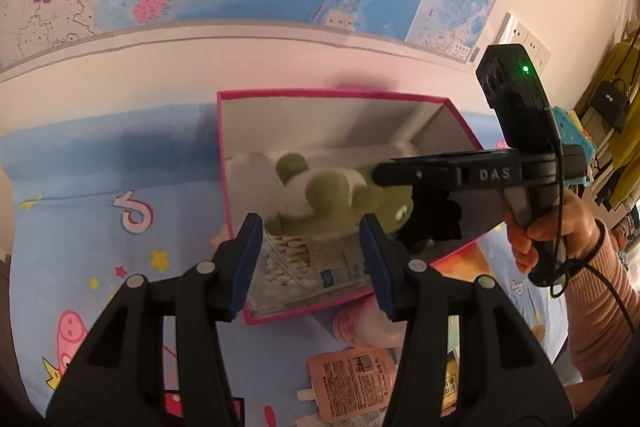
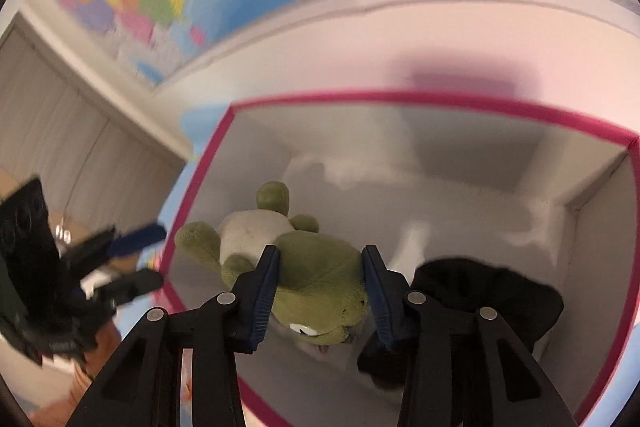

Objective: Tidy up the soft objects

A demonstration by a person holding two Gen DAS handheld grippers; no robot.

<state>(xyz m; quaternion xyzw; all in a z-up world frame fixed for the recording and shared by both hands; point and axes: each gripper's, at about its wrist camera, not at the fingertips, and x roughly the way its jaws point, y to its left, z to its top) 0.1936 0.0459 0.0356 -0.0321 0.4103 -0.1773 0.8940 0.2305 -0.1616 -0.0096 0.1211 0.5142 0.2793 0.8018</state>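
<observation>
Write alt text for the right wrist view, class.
The right gripper holds a green plush frog by the head, inside a pink-rimmed box. A black soft item lies beside it; the left gripper shows at left, blurred.

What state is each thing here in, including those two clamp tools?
Left gripper, shut on the swab pack.
Swab pack, held over the box's near edge.
Right gripper, shut on the plush frog.
Plush frog, held inside the box.
Pink box, open, no lid on.
Black cloth, crumpled inside the box.
Orange pouch, lying outside the box.
</observation>
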